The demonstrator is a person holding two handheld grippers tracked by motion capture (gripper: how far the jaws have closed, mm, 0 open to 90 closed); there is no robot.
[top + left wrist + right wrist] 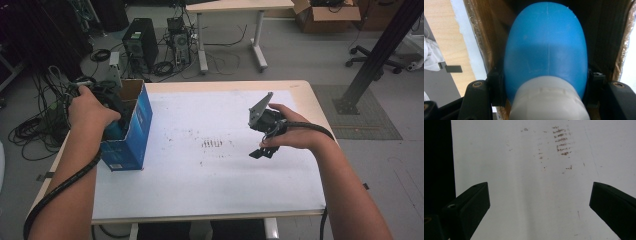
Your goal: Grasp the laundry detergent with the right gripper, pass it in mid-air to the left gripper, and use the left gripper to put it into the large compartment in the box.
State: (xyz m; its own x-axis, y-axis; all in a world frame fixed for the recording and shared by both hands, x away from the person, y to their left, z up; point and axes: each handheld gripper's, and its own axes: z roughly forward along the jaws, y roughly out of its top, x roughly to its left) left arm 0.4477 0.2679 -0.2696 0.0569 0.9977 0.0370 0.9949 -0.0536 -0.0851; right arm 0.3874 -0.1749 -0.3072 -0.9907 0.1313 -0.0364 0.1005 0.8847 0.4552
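While the left tool point(544, 82) clamps a blue bottle point(546, 47) with a white cap down inside the open blue box point(131, 131) at the desk's left edge, the right tool point(541, 202) hangs over the white sheet point(210, 170), jaws spread wide, nothing between them. Brown smudges point(561, 141) mark the sheet. Beyond the desk point(305, 95): grey floor, computer towers point(141, 44), tangled cables, a second table point(235, 7).

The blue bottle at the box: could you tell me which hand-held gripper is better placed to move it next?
Left: the left hand-held gripper already clamps the blue bottle inside the box; the right hand-held gripper hangs open over the table.
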